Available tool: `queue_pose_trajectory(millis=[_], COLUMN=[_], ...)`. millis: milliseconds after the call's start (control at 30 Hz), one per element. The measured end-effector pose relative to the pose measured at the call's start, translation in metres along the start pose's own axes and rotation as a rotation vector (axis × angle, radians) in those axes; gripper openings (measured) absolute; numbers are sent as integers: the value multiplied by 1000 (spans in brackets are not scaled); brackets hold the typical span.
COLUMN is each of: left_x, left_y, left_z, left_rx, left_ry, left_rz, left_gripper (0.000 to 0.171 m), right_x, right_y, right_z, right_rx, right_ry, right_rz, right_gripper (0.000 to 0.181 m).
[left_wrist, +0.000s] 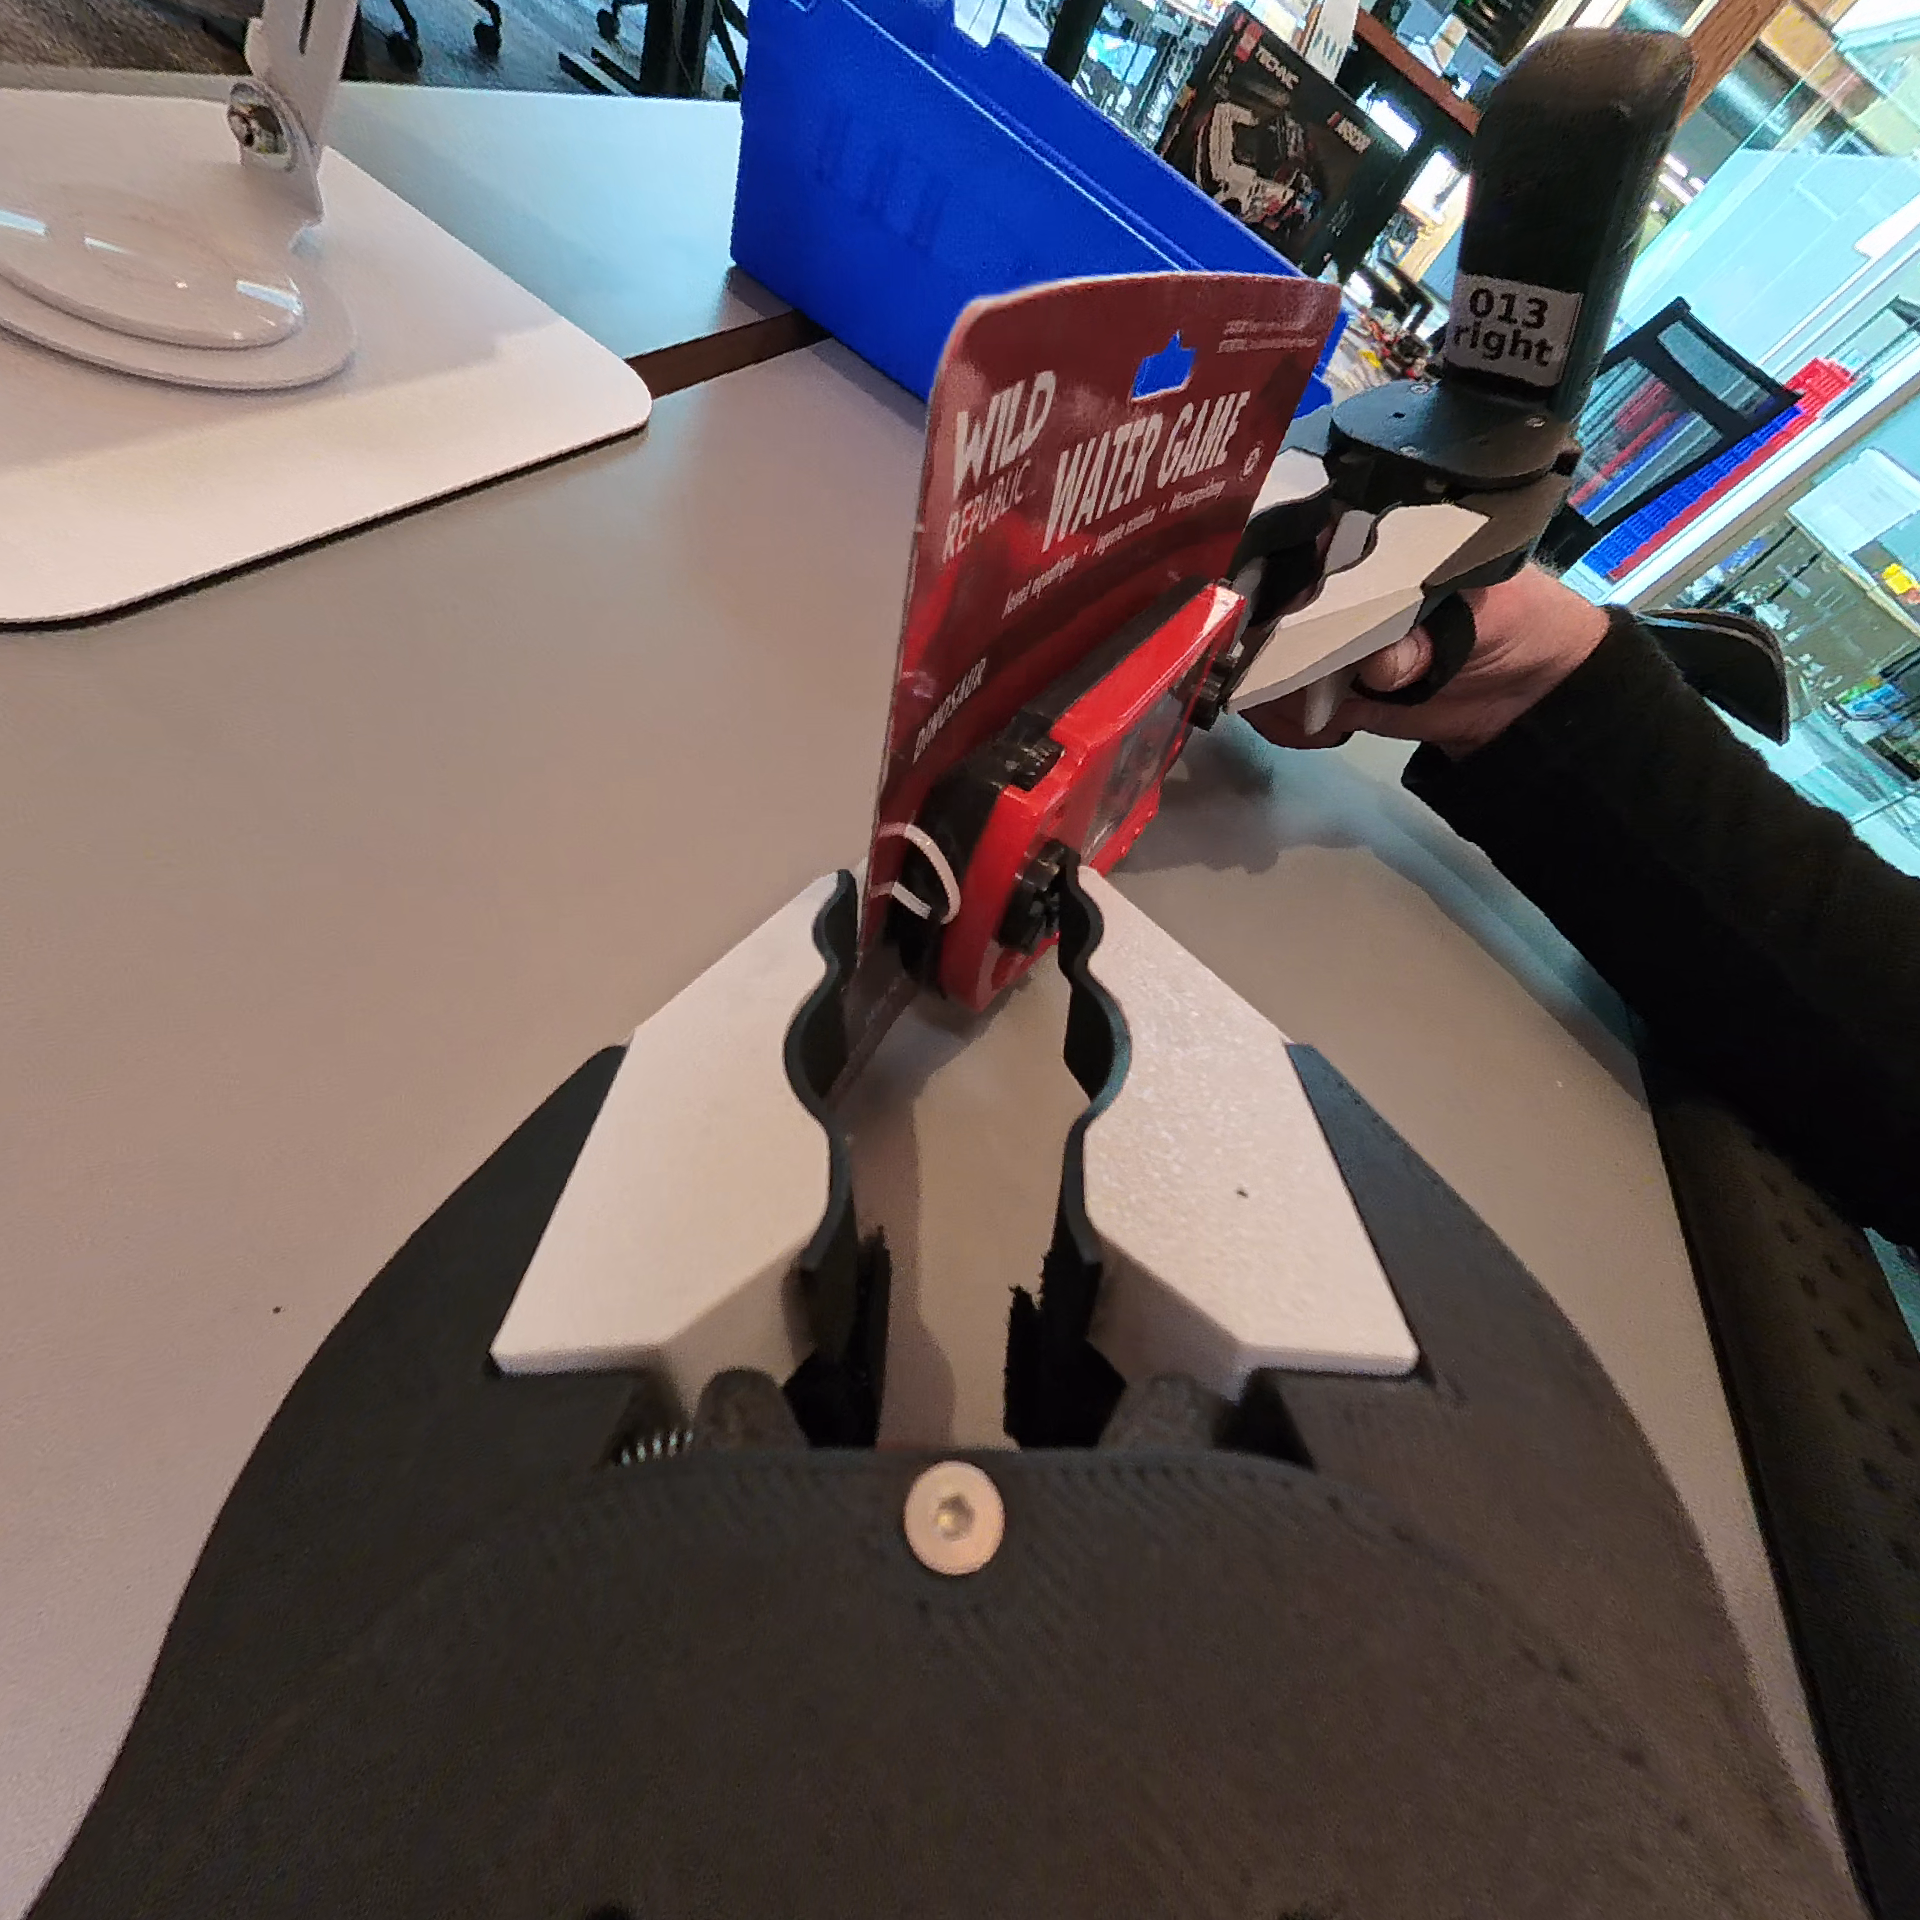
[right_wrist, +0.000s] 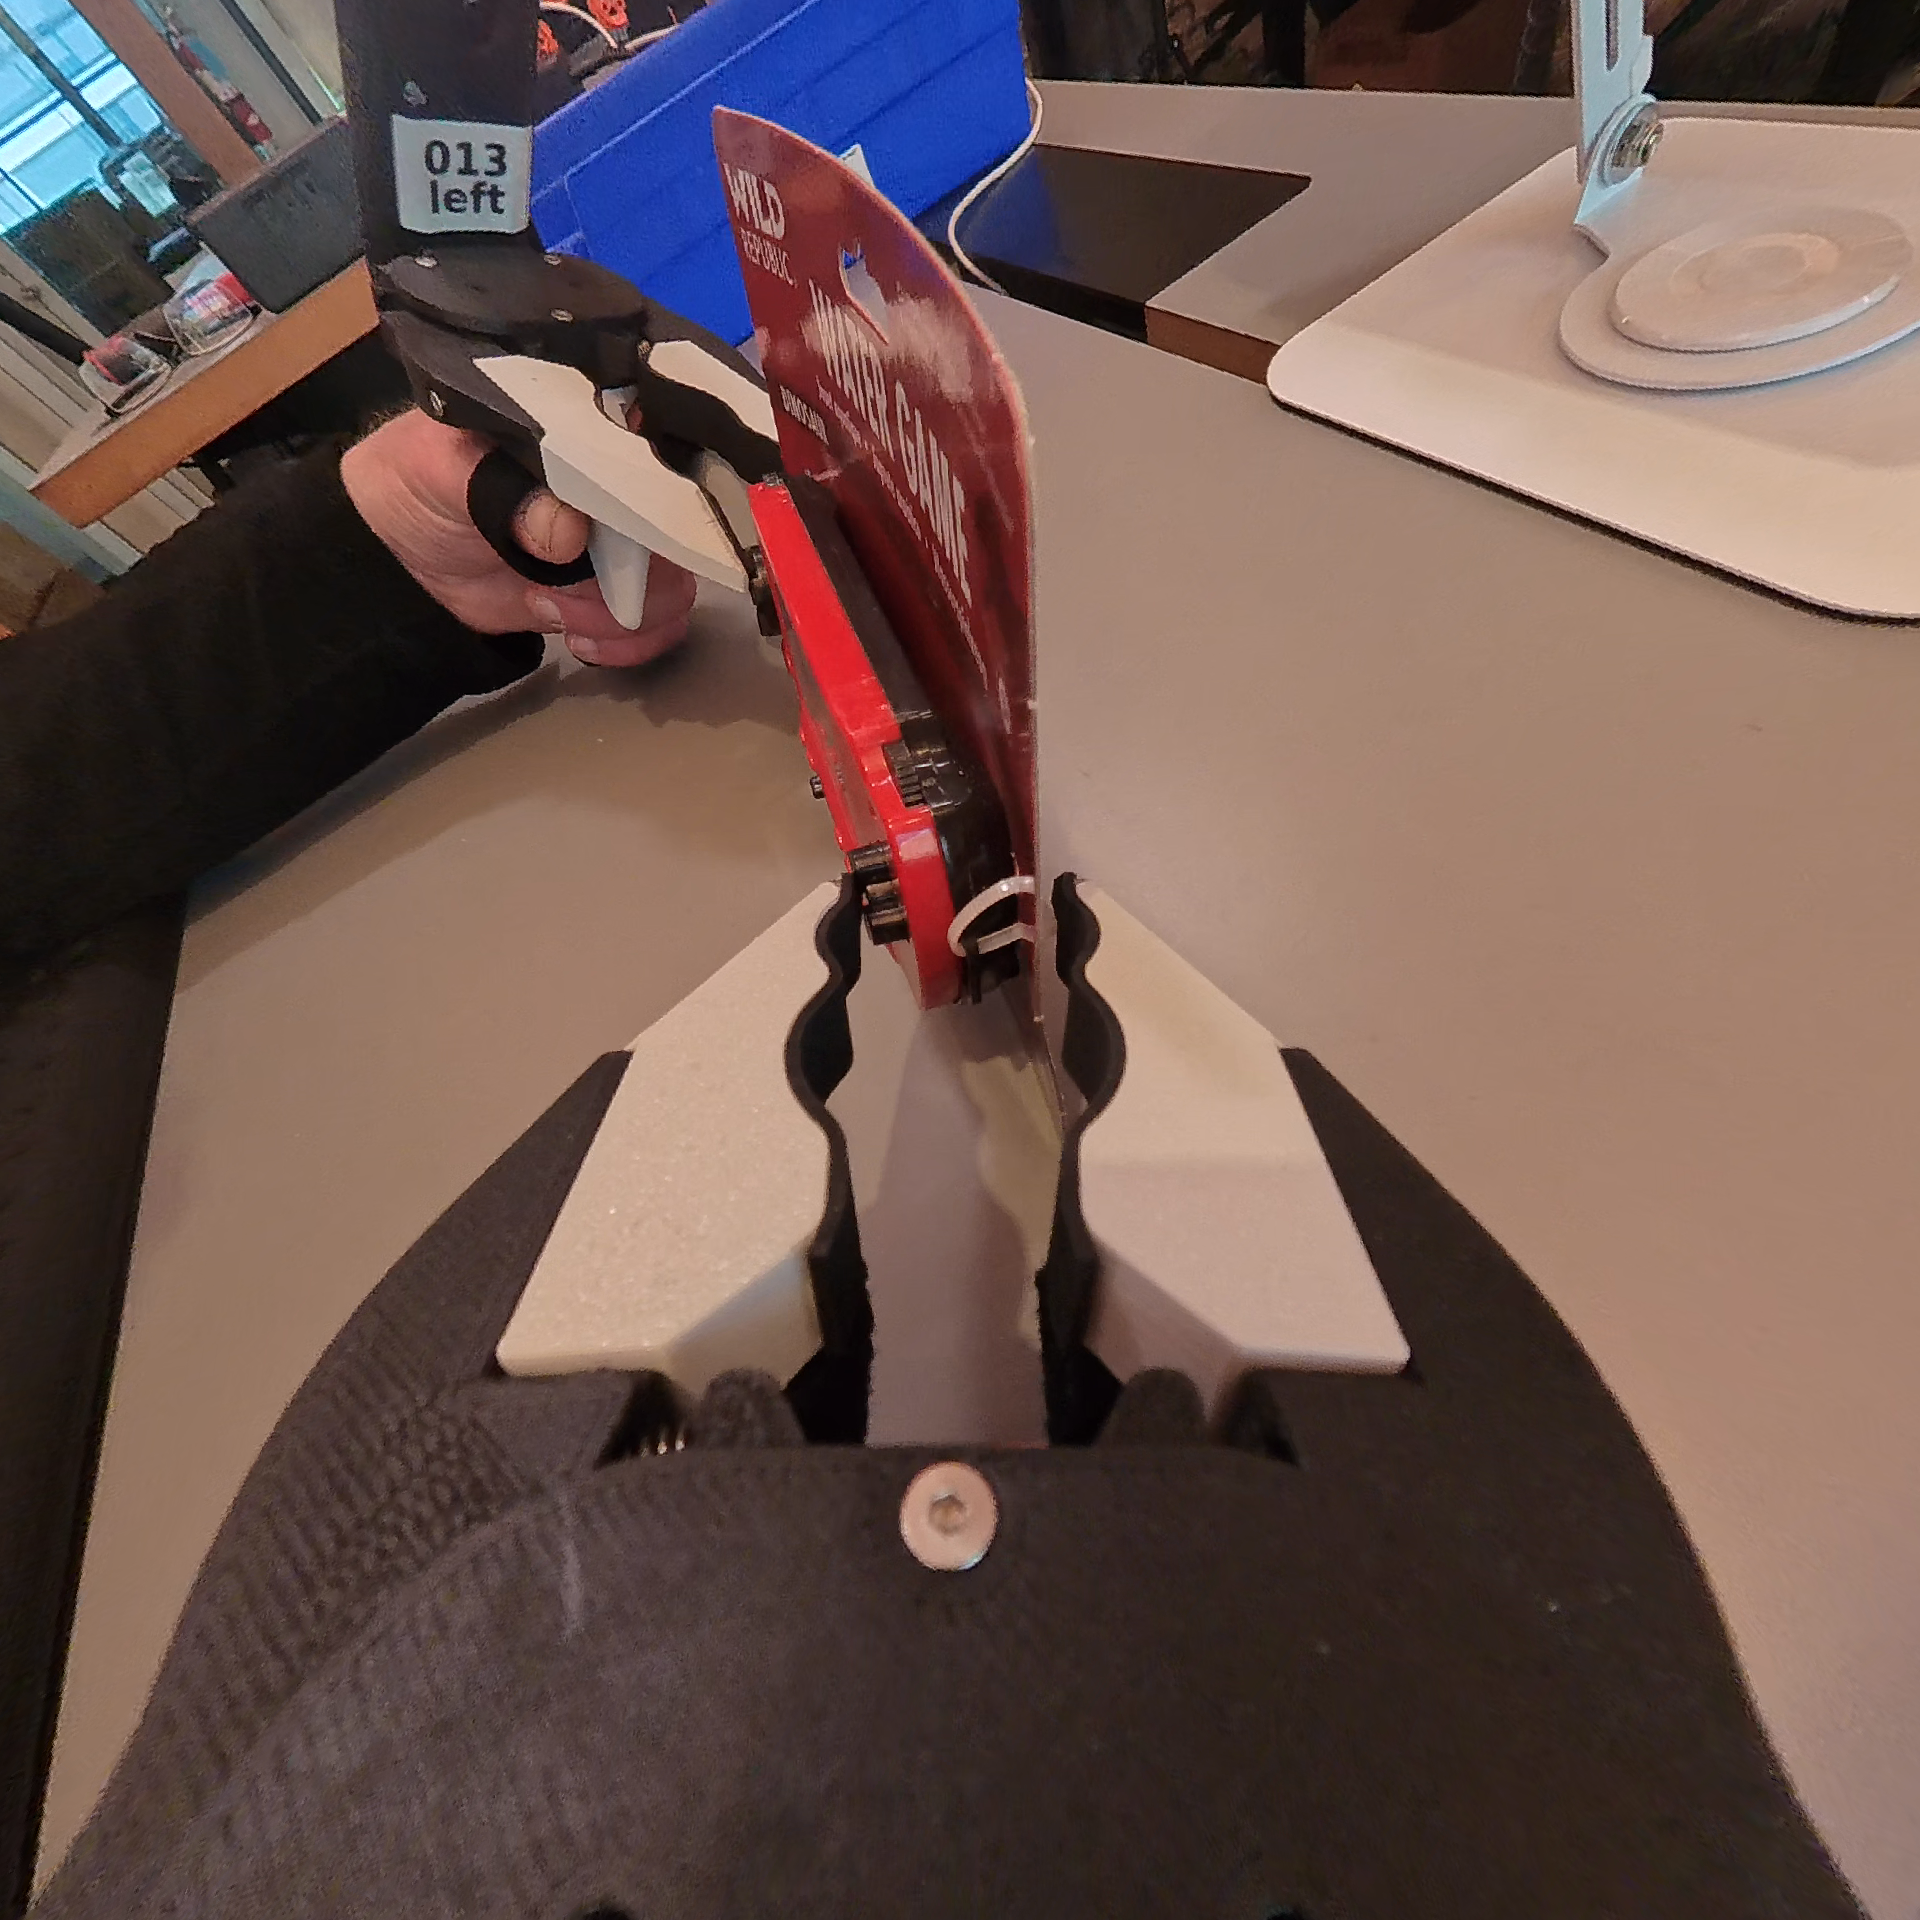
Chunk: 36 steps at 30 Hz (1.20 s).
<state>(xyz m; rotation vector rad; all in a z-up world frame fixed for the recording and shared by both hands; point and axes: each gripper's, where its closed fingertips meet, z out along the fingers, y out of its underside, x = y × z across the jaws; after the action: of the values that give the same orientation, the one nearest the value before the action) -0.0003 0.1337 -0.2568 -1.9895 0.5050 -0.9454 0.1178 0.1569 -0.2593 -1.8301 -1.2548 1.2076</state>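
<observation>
A red handheld water-game toy (left_wrist: 1101, 748) is tied with a white zip tie to a dark red backing card (left_wrist: 1101, 468) that stands on edge on the grey table (left_wrist: 416, 831). My left gripper (left_wrist: 956, 904) is shut on the near end of the package, with the card against one finger and the toy against the other. My right gripper (left_wrist: 1236, 623) grips the far end. In the right wrist view, my right gripper (right_wrist: 956, 904) is shut on the toy (right_wrist: 842, 665) and card (right_wrist: 894, 416). The left gripper (right_wrist: 743, 509) holds the opposite end.
A blue plastic bin (left_wrist: 935, 177) stands behind the package and also shows in the right wrist view (right_wrist: 727, 135). A white stand with a round base (left_wrist: 156, 281) sits on a white mat (left_wrist: 312, 468). A person's hands (left_wrist: 1455, 675) (right_wrist: 447, 530) hold the gripper handles.
</observation>
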Motion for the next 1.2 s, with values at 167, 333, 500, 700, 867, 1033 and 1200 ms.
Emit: queue_pose_trajectory(millis=[167,333,500,700,867,1033,1200], left_x=[0,5,5,1,2,4,5], left_y=[2,-2,-9,-22,-27,-25,-26], left_z=[-4,-9,-15,-22,-24,-20,-19], left_rx=[1,28,64,134,150,125,128], left_ry=[20,98,116,103,101,90,85], left_rz=[5,-42,-61,-72,-72,-58,-59], left_gripper=[34,34,32,24,24,24,25], right_x=[-6,-20,-25,-26,-26,-24,-23], right_y=[-10,-30,-40,-57,-63,-56,-55], right_z=[-1,-8,-7,-3,-6,-8,-10], right_rx=[-3,-5,-39,-44,-34,-18,-2], right_ry=[22,53,61,47,33,20,16], right_rz=[-27,-35,-30,-37,-44,-24,-13], right_gripper=[33,32,32,33,33,33,33])
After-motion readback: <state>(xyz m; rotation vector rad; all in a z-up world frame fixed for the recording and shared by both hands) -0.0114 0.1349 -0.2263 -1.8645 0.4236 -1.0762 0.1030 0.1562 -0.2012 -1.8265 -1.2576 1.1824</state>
